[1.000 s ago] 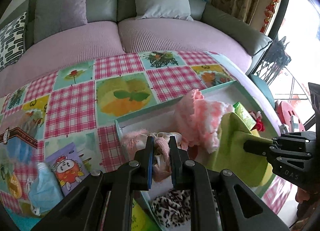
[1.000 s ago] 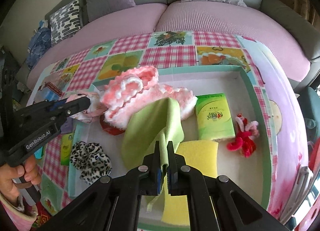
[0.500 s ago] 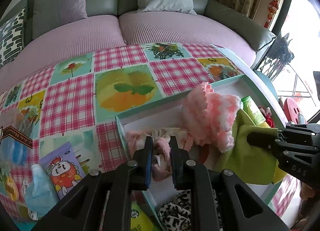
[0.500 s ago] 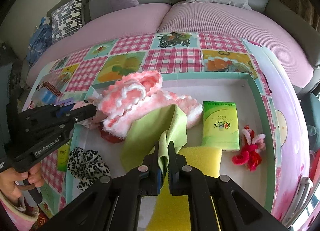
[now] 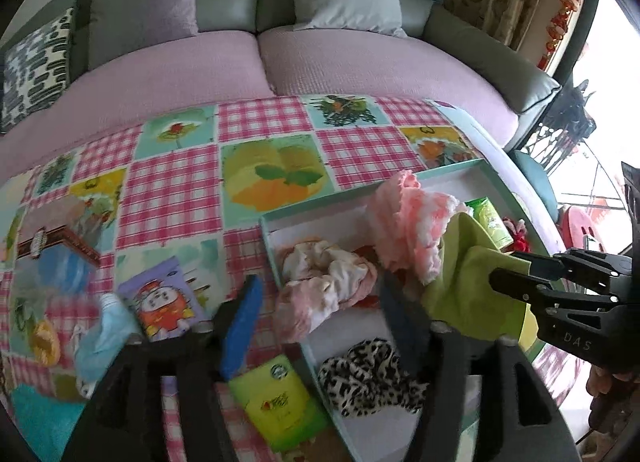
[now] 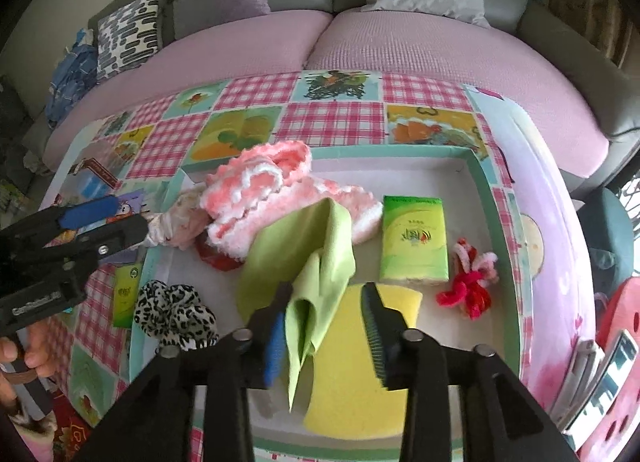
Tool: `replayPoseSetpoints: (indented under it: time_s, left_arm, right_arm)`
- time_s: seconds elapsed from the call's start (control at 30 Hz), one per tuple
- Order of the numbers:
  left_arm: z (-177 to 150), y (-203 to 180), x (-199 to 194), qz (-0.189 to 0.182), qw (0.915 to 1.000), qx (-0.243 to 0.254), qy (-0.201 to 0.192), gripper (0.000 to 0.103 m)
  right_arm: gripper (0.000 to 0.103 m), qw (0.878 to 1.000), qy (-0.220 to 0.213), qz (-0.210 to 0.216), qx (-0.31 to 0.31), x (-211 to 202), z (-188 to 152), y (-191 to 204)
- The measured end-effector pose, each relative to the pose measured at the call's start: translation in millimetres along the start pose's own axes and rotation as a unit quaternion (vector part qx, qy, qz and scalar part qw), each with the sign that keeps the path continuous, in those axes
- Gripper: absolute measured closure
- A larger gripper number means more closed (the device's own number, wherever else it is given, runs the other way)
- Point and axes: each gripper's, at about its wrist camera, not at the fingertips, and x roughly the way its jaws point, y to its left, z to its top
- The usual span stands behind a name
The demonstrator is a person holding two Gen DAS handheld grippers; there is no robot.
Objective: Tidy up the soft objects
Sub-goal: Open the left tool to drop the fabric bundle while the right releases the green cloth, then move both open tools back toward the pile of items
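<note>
Tray [image 6: 496,198] with teal rim sits on the checked tablecloth [image 5: 172,190], its far wall close to the sofa [image 5: 360,58] side, its right wall near the table's rounded right edge. Left gripper [image 5: 316,316] hovers over the tray's left wall, jaws opening, nothing pressed between them; pink-white cloth [image 5: 324,286] lies loose below, draped over that wall. Right gripper [image 6: 326,326] is over the tray's near part, jaws opening; green cloth [image 6: 304,246] hangs slack against the blue pad of one finger, not clamped, its tail over the yellow sponge [image 6: 356,362]. Pink knit [image 6: 272,194] is heaped at the tray's far left, touching the green cloth. Leopard scrunchie [image 6: 172,314] is at the near left corner, tissue pack [image 6: 414,240] and red-white pipe cleaners [image 6: 472,278] to the right. Bare tray floor is open along the far wall and right side. Outside the left wall: second green pack [image 5: 280,406], cartoon card [image 5: 160,302], blue mask [image 5: 100,338]. Writing: "DAS" on right gripper body; tissue pack print unreadable.
</note>
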Motion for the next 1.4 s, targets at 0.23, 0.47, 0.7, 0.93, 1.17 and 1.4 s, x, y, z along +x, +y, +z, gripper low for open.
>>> replayPoseSetpoints:
  time_s: [0.23, 0.47, 0.7, 0.93, 1.17, 1.4]
  left_arm:
    - [-17.9, 9.9, -13.1, 0.037, 0.9991, -0.010, -0.016, 0.027]
    - [-41.8, 29.9, -14.0, 0.071, 0.9967, -0.037, -0.010, 0.013]
    - [-58.3, 43.1, -15.3, 0.099, 0.9942, -0.041, 0.006, 0.012]
    - [-68.0, 54.8, -22.4, 0.102, 0.9932, -0.053, 0.020, 0.012]
    - [-76.7, 61.4, -41.8, 0.101, 0.9932, -0.054, 0.021, 0.012]
    - [-82.1, 70.2, -69.9, 0.097, 0.9934, -0.060, 0.008, 0.012]
  right_arm:
    - [0.037, 1.000, -0.002, -0.001, 0.018, -8.3, -17.3, -1.7]
    - [0.018, 1.000, -0.009, 0.004, 0.025, -14.6, -35.3, 7.8]
    - [0.000, 0.999, -0.021, 0.004, 0.026, -22.6, -49.9, 25.1]
    - [0.000, 1.000, -0.019, -0.002, 0.024, -29.9, -64.4, 40.9]
    - [0.000, 0.999, -0.012, -0.005, 0.037, -40.5, -75.8, 52.8]
    - [0.000, 0.999, -0.017, -0.009, 0.028, -61.6, -82.2, 73.5]
